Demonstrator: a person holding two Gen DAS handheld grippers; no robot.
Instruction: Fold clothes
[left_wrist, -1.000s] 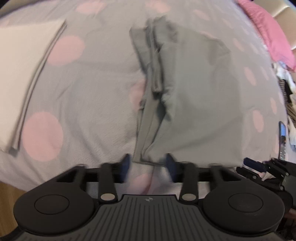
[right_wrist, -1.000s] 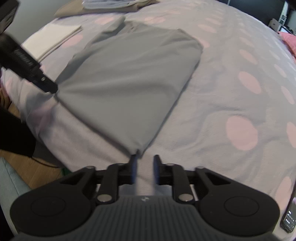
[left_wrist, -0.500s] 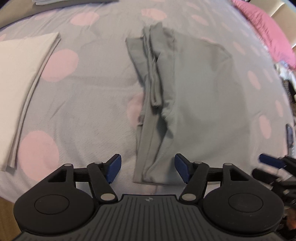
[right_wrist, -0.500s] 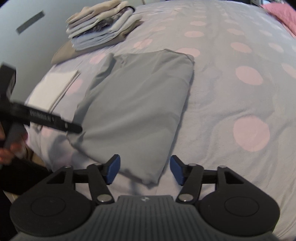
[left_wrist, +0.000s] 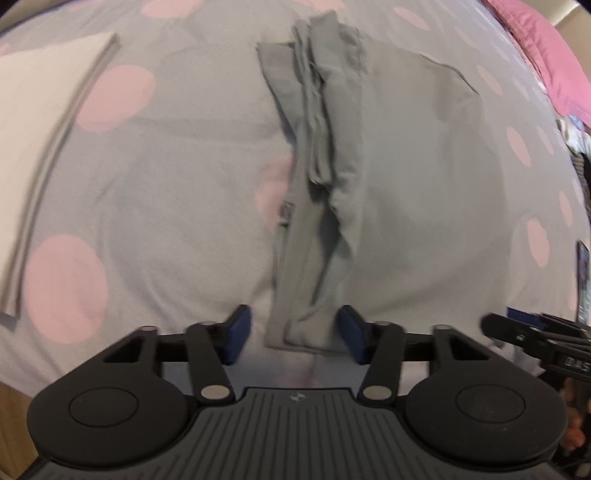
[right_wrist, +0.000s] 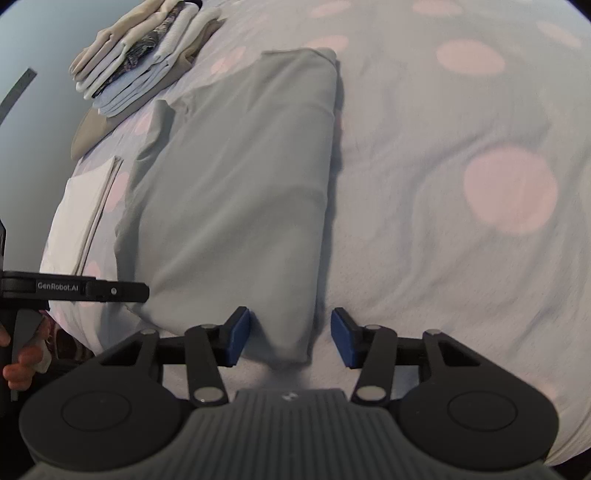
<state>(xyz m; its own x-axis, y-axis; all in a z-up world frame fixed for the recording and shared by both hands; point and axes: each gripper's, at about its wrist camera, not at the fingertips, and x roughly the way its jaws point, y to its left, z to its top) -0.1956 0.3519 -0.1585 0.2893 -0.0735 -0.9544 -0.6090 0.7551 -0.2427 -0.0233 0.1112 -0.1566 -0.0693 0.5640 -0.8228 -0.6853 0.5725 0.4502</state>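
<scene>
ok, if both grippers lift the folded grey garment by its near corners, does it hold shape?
Probably not. The folded grey fabric garment looks thin and floppy; it would likely sag between the corners. The loose bunched layers along its left edge may slide apart. Probably light: it barely dents the polka-dot bedsheet.

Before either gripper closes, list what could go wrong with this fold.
1. The left gripper straddles the bunched, layered edge of the grey garment; closing may catch only some layers, so the fold skews.
2. The right gripper brackets the near corner, which sits close to the edge of the polka-dot bedspread; it might pinch bedding too.
3. The folded white cloth lies nearby; a wide sweep could disturb it.
</scene>
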